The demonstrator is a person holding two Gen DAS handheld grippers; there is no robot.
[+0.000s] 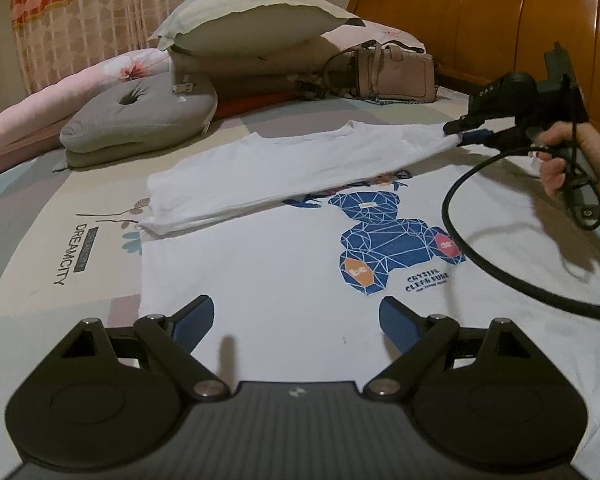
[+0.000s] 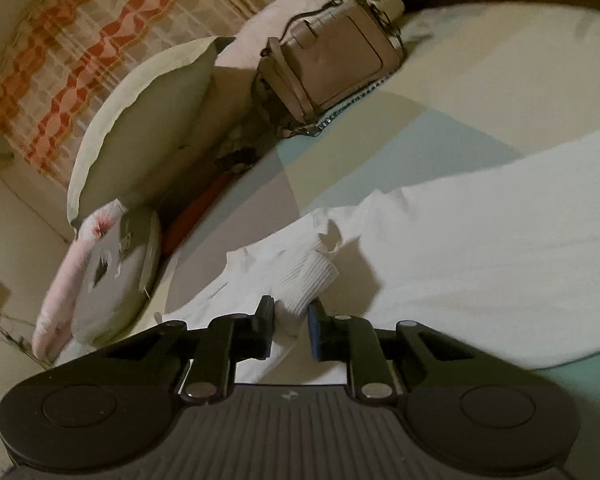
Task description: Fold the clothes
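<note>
White T-shirt with a blue geometric bear print lies spread on the bed, filling the middle and right of the left wrist view, its far side folded over in a white band across the centre. Left gripper hovers at the bottom of that frame above the shirt's near part, jaws spread wide with nothing between them. Right gripper, held by a hand at the right edge, has its jaws clenched on the shirt's ribbed cuff. Handbag, pillow and grey cushion sit across the upper part, before the wooden headboard.
</note>
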